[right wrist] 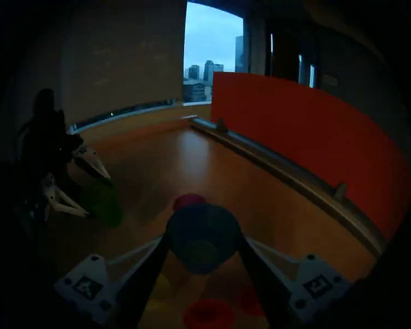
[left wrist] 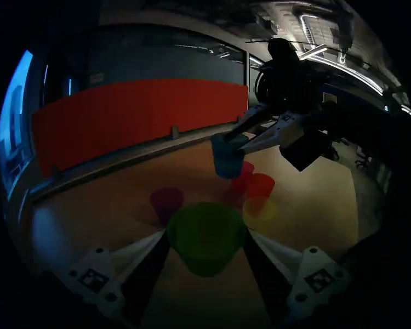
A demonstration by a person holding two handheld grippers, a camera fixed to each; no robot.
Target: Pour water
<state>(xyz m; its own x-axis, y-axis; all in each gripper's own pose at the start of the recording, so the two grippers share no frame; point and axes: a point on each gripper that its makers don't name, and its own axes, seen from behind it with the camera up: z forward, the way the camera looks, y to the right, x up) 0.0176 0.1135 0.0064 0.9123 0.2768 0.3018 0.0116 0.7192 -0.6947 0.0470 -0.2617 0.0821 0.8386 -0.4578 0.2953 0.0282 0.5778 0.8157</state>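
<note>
My left gripper (left wrist: 205, 234) is shut on a green cup (left wrist: 205, 252), held upright low over the wooden table (left wrist: 123, 219). Farther off, my right gripper (left wrist: 235, 137) holds a blue cup (left wrist: 227, 156) in the air above a group of cups. In the right gripper view, the right gripper (right wrist: 203, 241) is shut on the blue cup (right wrist: 203, 233), whose round mouth faces the camera. At the left of that view the left gripper (right wrist: 93, 186) holds the green cup (right wrist: 104, 204). The light is too dim to see water.
On the table stand a magenta cup (left wrist: 167, 202), red cups (left wrist: 259, 185) and a yellow cup (left wrist: 260, 209). A red-orange panel (left wrist: 140, 115) with a rail runs along the table's far side. A window (right wrist: 211, 49) lies beyond.
</note>
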